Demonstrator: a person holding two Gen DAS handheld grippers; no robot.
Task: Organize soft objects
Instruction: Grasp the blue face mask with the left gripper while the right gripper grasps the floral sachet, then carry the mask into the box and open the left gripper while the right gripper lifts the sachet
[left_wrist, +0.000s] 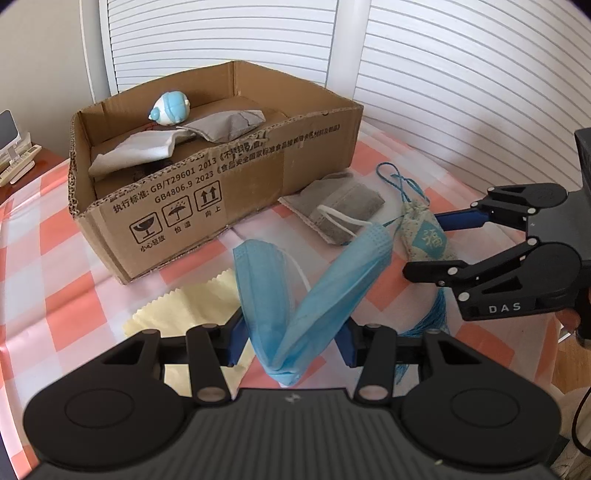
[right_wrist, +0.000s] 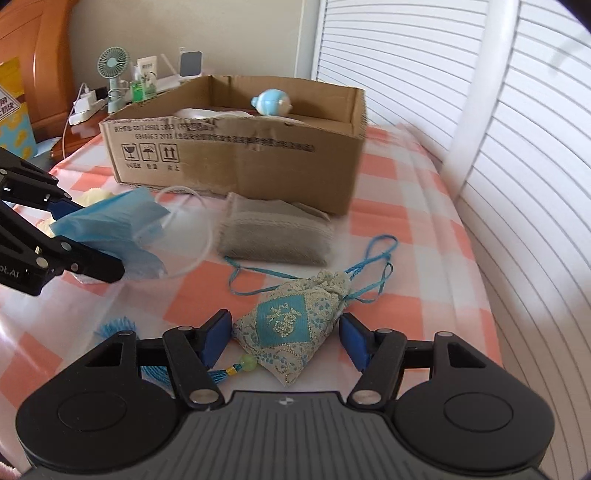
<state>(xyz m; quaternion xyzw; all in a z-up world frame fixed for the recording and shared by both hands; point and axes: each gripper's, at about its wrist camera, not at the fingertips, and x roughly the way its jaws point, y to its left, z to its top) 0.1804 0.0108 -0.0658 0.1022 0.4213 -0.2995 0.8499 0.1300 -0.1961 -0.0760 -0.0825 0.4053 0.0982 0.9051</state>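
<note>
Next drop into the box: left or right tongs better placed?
Left. The left tongs already grip the blue mask, lifted off the cloth, near the cardboard box. The right tongs only straddle the sachet, not yet clamped.

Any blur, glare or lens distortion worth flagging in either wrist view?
Left wrist: sharp, but the fisheye bows the shutter slats. Right wrist: the blue face mask and its ear loop are motion-smeared, the cardboard box print is soft, and daylight through the shutters washes out the right side.
</note>
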